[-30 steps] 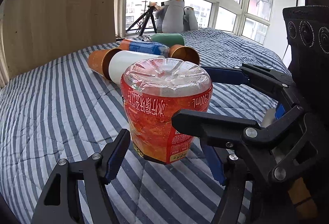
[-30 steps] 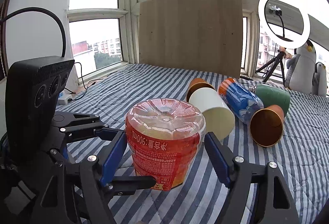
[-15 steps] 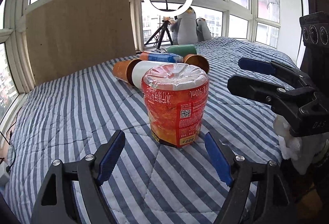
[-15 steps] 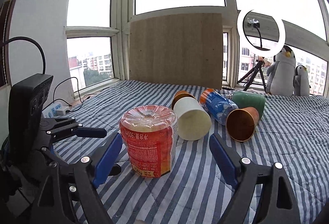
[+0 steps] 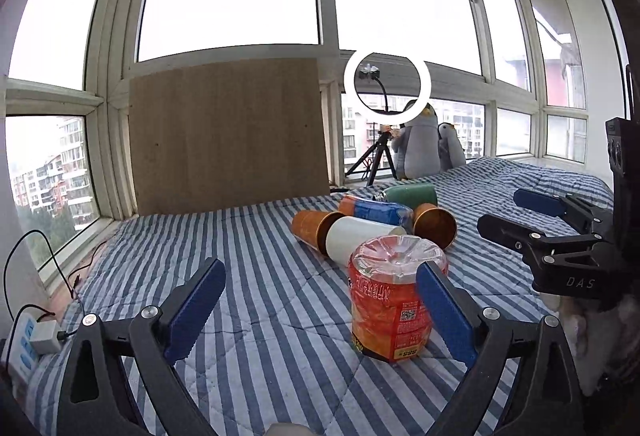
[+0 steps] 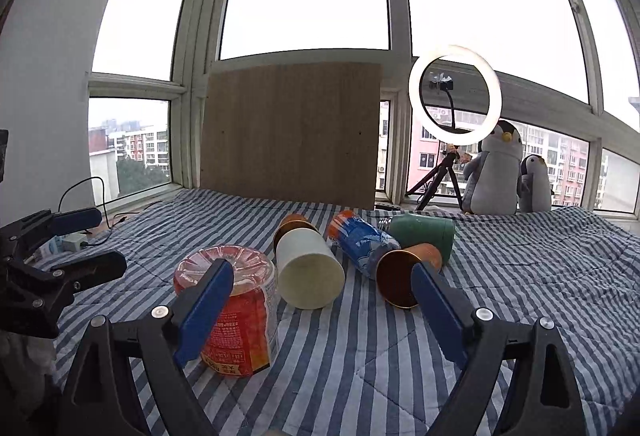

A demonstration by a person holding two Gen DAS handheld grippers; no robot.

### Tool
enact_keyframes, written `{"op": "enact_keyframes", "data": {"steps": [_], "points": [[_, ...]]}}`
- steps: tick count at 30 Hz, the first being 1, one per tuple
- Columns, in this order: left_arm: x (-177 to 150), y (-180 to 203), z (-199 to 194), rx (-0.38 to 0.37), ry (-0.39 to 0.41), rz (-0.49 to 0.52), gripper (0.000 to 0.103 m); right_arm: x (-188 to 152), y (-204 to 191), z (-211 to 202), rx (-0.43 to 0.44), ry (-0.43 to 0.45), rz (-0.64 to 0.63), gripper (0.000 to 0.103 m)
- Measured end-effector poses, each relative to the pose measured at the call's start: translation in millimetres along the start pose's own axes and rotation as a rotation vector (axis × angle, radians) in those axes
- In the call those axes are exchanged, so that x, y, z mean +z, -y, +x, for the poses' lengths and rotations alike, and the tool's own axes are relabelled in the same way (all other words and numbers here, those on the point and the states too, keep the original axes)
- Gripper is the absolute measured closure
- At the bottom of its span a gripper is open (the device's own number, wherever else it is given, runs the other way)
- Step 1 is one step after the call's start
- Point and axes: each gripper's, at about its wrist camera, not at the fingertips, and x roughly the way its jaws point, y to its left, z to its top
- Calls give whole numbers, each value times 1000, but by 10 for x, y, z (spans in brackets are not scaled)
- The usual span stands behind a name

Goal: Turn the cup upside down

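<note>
A clear plastic cup with a red-orange label (image 5: pixel 390 310) stands upside down on the striped bedcover, its ribbed base facing up; it also shows in the right wrist view (image 6: pixel 236 312). My left gripper (image 5: pixel 320 312) is open and empty, drawn back with the cup just behind its right finger. My right gripper (image 6: pixel 320 310) is open and empty, with the cup partly behind its left finger. Each gripper shows in the other's view, the right one (image 5: pixel 540 224) and the left one (image 6: pixel 72 240).
Behind the cup lie a white cup (image 6: pixel 308 272), an orange cup (image 5: pixel 310 228), a copper cup (image 6: pixel 400 280), a blue-labelled bottle (image 6: pixel 362 242) and a green cup (image 6: pixel 424 234). A wooden board (image 6: pixel 292 132), ring light (image 6: pixel 454 94) and plush penguins (image 6: pixel 496 172) line the windows. Cables and a power strip (image 5: pixel 24 340) lie at the left.
Both grippers have pulled back and risen away from the upside-down cup, which stays standing on the bed. The cup now looks smaller and sits off-centre in both views.
</note>
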Motion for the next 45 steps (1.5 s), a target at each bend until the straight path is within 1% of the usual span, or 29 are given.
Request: {"op": "enact_keyframes", "data": {"steps": [4, 6, 12, 17, 22, 27, 30, 34, 39, 45], "points": [[69, -46, 10, 47, 53, -23, 5, 31, 47, 53, -45, 38, 9, 15], [99, -61, 33, 76, 81, -24, 3, 53, 61, 90, -50, 50, 15, 15], [139, -125, 137, 114, 133, -51, 1, 69, 67, 124, -94, 113, 10, 15], [86, -124, 253, 126, 139, -59, 1, 51, 149, 106, -114, 153, 49, 14], [9, -107, 348, 134, 128, -60, 1, 21, 195, 123, -112, 156, 71, 14], [-33, -118, 308, 157, 154, -79, 1, 1, 160, 102, -112, 166, 56, 14], [-37, -84, 296, 172, 161, -63, 1, 5, 158, 102, -110, 165, 51, 12], [-42, -40, 267, 189, 175, -48, 1, -3, 218, 85, -105, 170, 80, 10], [-44, -51, 258, 199, 174, -57, 1, -14, 228, 71, -103, 175, 88, 9], [-40, -30, 258, 205, 171, -45, 1, -9, 231, 95, -98, 165, 89, 8]]}}
